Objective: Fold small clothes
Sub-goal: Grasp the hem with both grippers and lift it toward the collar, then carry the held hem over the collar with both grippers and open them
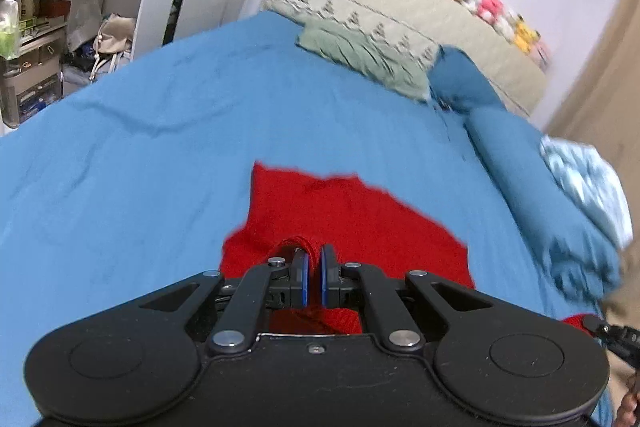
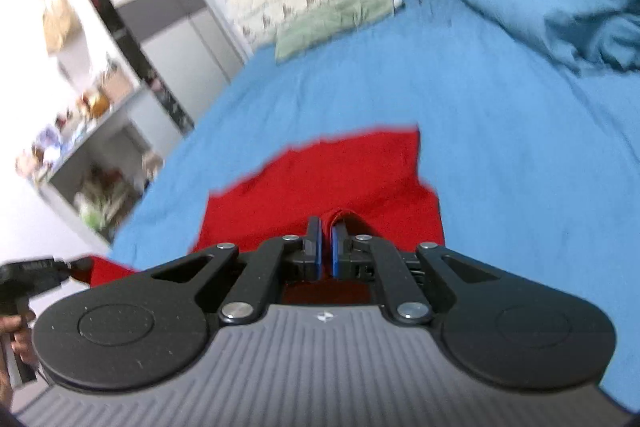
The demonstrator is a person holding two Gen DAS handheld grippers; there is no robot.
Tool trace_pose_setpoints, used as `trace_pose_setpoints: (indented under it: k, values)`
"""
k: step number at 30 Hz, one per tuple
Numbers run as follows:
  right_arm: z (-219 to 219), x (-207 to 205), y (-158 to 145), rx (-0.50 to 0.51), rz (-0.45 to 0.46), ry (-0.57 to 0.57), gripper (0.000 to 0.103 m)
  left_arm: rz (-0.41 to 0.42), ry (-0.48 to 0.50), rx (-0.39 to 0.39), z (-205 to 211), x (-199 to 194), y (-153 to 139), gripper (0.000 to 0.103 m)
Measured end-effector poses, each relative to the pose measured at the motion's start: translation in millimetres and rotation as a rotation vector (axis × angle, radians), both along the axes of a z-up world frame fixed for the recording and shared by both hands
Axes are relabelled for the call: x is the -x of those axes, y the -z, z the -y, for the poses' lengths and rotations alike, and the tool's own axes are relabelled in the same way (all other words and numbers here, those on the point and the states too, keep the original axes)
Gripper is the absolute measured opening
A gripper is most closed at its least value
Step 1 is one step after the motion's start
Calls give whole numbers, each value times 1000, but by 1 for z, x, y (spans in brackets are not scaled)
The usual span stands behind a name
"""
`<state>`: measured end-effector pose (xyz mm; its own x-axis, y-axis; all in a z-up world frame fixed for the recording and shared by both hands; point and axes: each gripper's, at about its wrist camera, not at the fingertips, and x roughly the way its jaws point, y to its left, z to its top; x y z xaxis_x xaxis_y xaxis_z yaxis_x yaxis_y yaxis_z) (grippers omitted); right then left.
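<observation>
A small red garment (image 1: 352,219) lies on the blue bedsheet (image 1: 140,163); it also shows in the right wrist view (image 2: 332,183). My left gripper (image 1: 314,253) is shut on a pinched fold of the garment's near edge. My right gripper (image 2: 326,227) is shut on another fold of the same near edge. Each gripper holds one near corner, and the cloth stretches away from both over the sheet. The left gripper's tip shows at the left edge of the right wrist view (image 2: 80,265), and the right gripper's tip at the right edge of the left wrist view (image 1: 596,325).
A green pillow (image 1: 364,57) and a cream headboard blanket (image 1: 400,11) lie at the bed's head. A rolled blue duvet (image 1: 540,183) runs along the right side. A white shelf unit (image 1: 80,7) full of clutter stands left of the bed.
</observation>
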<state>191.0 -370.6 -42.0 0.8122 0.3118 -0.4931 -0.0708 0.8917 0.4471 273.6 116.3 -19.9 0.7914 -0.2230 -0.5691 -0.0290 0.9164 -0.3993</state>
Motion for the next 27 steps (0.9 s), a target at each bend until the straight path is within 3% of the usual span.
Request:
trace_pose_setpoints:
  k: [4,8,14,17,23,25,26,27]
  values:
    - [-2,-83,-15,67,52,15,20,39,-28,-25,2,-77,-4,6]
    - [-6,-164,-3,119,56,32,20,49,-54,-32,4,-157,13,6]
    - [-10,-260,65,171,-1,60,20,-2,-94,-31,8,-240,73,6]
    - [-10,-292,99,166,-28,73,20,-29,-103,-45,9,-263,102,6]
    - [-8,-336,141,137,-27,126,21,-55,-138,-44,8,-294,128,7]
    - [-10,-347,150,167,-38,147,25,-50,-166,-34,6,-296,129,12]
    - [-9,-348,152,182,-35,156,35,-45,-180,-40,6,-294,126,19]
    - [-8,-347,153,198,-33,160,57,-31,-182,-51,5,-289,121,39]
